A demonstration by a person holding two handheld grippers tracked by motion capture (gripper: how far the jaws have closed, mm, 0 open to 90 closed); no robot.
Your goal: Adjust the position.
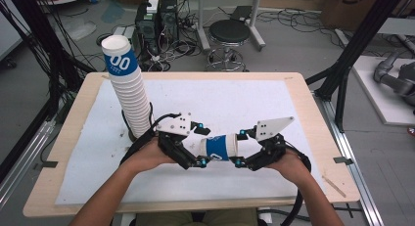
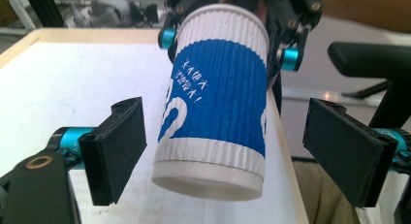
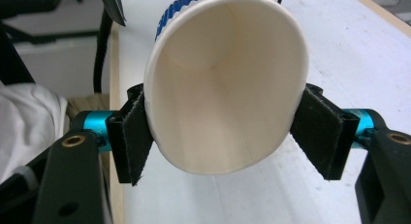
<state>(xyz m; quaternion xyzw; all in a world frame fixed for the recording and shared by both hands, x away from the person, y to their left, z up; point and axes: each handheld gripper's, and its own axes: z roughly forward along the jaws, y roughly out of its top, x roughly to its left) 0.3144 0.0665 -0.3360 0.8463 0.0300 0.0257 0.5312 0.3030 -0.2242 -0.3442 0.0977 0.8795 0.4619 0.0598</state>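
Note:
A white paper cup (image 1: 221, 146) with a blue band lies level in the air over the front of the white table mat (image 1: 244, 99), between my two grippers. My right gripper (image 1: 240, 148) is shut on its rim end. In the right gripper view the pads (image 3: 133, 136) squeeze the cup's mouth (image 3: 228, 88) into an oval. My left gripper (image 1: 201, 146) stands open around the cup's base end. In the left gripper view both pads (image 2: 118, 146) stand apart from the cup's ribbed wall (image 2: 218, 103).
A tall leaning stack of the same cups (image 1: 129, 89) stands on the mat at the left, close behind my left hand. The wooden table edge (image 1: 303, 89) frames the mat. Beyond the table are a black stool (image 1: 229, 33), computer towers (image 1: 156, 20) and floor cables.

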